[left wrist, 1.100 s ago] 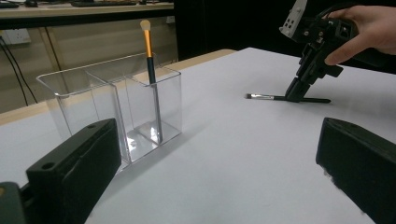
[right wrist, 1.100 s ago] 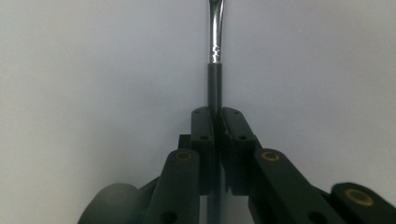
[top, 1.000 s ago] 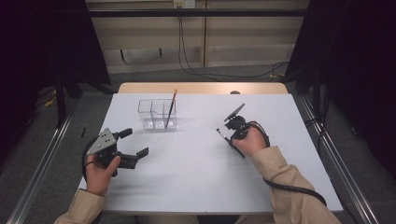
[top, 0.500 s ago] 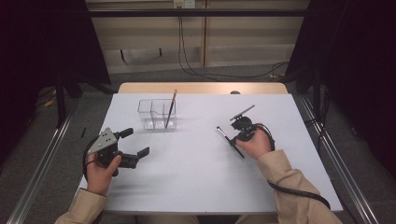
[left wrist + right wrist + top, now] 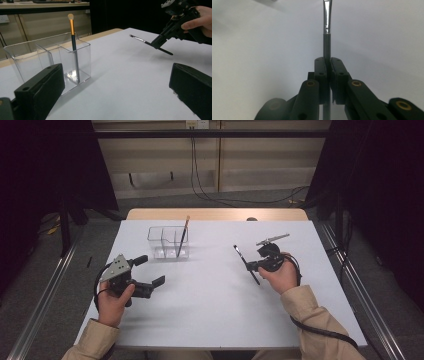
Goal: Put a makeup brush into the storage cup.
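A clear divided organizer [image 5: 161, 236] [image 5: 30, 53] stands at the table's back left, and a brush with an orange ferrule [image 5: 183, 236] [image 5: 74, 40] leans upright in its right compartment. My right gripper [image 5: 251, 266] [image 5: 329, 61] is shut on a thin dark brush [image 5: 240, 254] [image 5: 326, 25], held a little above the table right of centre with its silver ferrule and bristles pointing away. The left gripper view shows that right gripper [image 5: 160, 41] with its brush [image 5: 140, 39]. My left gripper [image 5: 151, 270] [image 5: 116, 85] rests at the front left, open and empty, aimed towards the organizer.
The white table top [image 5: 210, 305] has a wooden strip [image 5: 215, 214] along its far edge. Metal rails [image 5: 360, 285] run along both sides on the floor. Cables [image 5: 215, 195] lie on the floor beyond the table. A black cable [image 5: 320, 330] trails from my right sleeve.
My right hand has shifted a little to the right and up with the thin brush still clamped, and its wrist has turned. The left hand has stayed put.
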`<state>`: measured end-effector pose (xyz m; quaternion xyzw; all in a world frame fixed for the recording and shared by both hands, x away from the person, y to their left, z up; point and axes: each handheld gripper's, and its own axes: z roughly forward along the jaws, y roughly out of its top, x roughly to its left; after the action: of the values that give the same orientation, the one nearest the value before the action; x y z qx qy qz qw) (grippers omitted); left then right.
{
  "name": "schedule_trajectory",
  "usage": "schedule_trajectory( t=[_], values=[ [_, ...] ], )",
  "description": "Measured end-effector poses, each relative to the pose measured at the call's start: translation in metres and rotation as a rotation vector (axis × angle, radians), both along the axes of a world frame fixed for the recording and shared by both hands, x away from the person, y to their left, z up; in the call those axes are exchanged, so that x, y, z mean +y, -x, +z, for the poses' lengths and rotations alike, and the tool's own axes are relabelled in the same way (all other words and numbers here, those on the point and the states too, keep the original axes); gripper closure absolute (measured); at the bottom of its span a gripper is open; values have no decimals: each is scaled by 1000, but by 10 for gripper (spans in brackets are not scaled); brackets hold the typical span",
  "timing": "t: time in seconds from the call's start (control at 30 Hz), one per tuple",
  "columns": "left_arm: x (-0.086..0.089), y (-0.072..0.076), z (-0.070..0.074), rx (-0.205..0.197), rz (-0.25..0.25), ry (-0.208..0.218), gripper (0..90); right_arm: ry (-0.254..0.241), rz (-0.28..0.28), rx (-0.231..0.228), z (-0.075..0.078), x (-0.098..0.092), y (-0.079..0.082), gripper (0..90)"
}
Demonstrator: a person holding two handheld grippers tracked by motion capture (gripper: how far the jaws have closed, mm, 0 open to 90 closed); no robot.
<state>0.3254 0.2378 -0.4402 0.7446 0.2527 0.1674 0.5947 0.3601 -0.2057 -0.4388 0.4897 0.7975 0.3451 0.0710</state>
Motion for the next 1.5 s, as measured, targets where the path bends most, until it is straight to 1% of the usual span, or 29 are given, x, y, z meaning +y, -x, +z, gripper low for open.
schedule_trajectory(
  t=[0.13,0.17,0.23,0.27,0.3,0.57,0.6,0.77,0.83,1.0,1.03,1.17,1.23,1.3,1.33,1.37,1.4,1.5],
  values=[
    [-4,-1,0,2,-4,-5,1,-41,8,-60,6,0,6,847],
    [-5,0,1,3,-8,-1,1,-53,13,-71,7,0,8,847],
    [-7,0,1,7,-13,2,2,-73,17,-106,9,2,11,847],
    [-8,-1,1,6,-15,-4,1,-82,22,-114,10,2,12,847],
    [-8,-1,1,10,-17,0,1,-100,25,-130,10,2,14,847],
    [-12,-3,0,21,-21,9,1,-183,43,-203,11,1,21,847],
    [-12,-3,0,21,-22,9,1,-188,41,-209,12,0,22,847],
    [-10,-4,0,22,-16,17,1,-245,39,-238,13,-3,27,847],
    [-10,-4,0,25,-17,18,1,-258,42,-251,13,-3,28,847],
    [-11,-4,0,30,-18,30,1,-313,64,-282,15,-2,31,847],
    [-11,-5,0,29,-19,30,1,-318,69,-289,15,-2,32,847],
    [-13,-6,0,37,-20,38,1,-344,91,-292,15,3,34,847],
    [-15,-6,0,45,-30,42,1,-354,95,-291,14,5,34,847],
    [-17,-7,0,47,-32,36,1,-361,104,-289,14,7,35,847],
    [-19,-7,-1,56,-34,48,1,-363,105,-296,14,8,35,847],
    [-19,-8,0,53,-39,38,1,-366,112,-294,14,9,36,847],
    [-20,-8,-1,55,-40,37,1,-367,115,-295,15,10,36,847],
    [-25,-9,0,69,-51,54,0,-377,126,-305,17,13,38,847]
  ],
)
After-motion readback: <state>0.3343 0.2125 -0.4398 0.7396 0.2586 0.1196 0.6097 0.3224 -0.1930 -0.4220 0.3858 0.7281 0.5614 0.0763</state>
